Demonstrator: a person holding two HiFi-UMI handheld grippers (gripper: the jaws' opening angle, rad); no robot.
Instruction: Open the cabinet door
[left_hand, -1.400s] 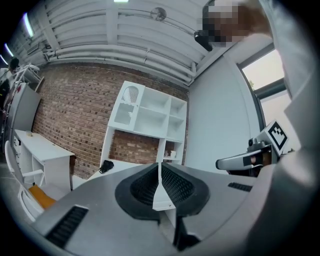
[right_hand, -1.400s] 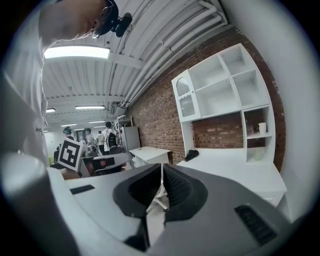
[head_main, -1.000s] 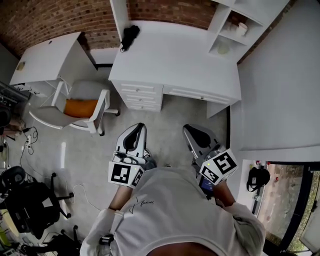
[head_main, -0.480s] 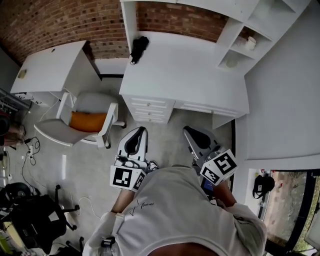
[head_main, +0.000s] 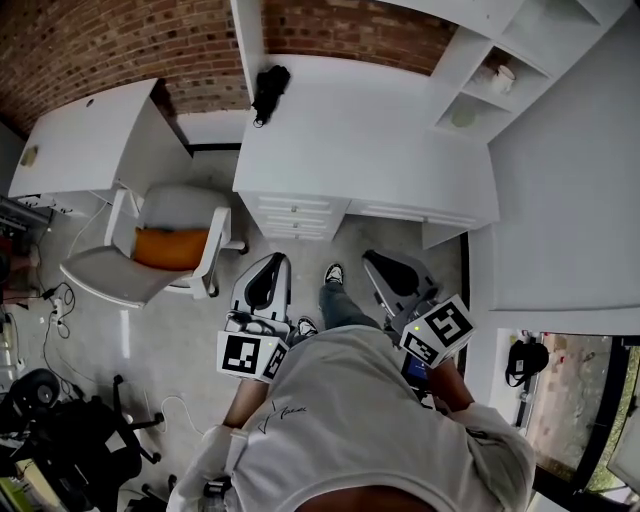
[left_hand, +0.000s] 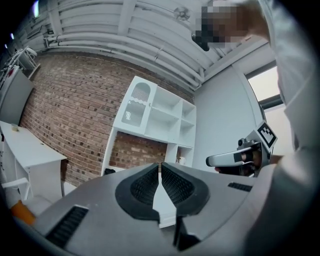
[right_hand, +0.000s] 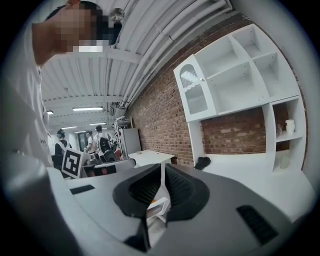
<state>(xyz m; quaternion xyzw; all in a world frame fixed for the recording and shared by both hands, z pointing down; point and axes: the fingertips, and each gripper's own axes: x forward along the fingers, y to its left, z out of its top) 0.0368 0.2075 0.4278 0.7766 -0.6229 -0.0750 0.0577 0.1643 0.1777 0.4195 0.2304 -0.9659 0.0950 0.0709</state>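
Note:
The white hutch cabinet with an arched glass door (right_hand: 192, 92) stands on the left end of the white desk (head_main: 370, 130); the door (left_hand: 136, 105) looks closed. Both grippers are held level over the floor, well short of the desk. My left gripper (head_main: 272, 258) is shut with nothing between its jaws, as the left gripper view (left_hand: 160, 165) shows. My right gripper (head_main: 375, 258) is also shut and empty (right_hand: 163, 167). Each gripper shows in the other's view: the right gripper (left_hand: 235, 159) and the left gripper (right_hand: 100, 167).
A white chair with an orange cushion (head_main: 165, 240) stands left of the desk drawers (head_main: 290, 215). A second white desk (head_main: 85, 130) is at far left. A black object (head_main: 268, 85) lies on the desk, a mug (head_main: 503, 75) on the open shelves. A black chair (head_main: 60, 440) sits bottom left.
The person has stepped toward the desk, and a shoe now shows between the grippers. Both grippers travelled along with the body and stayed shut.

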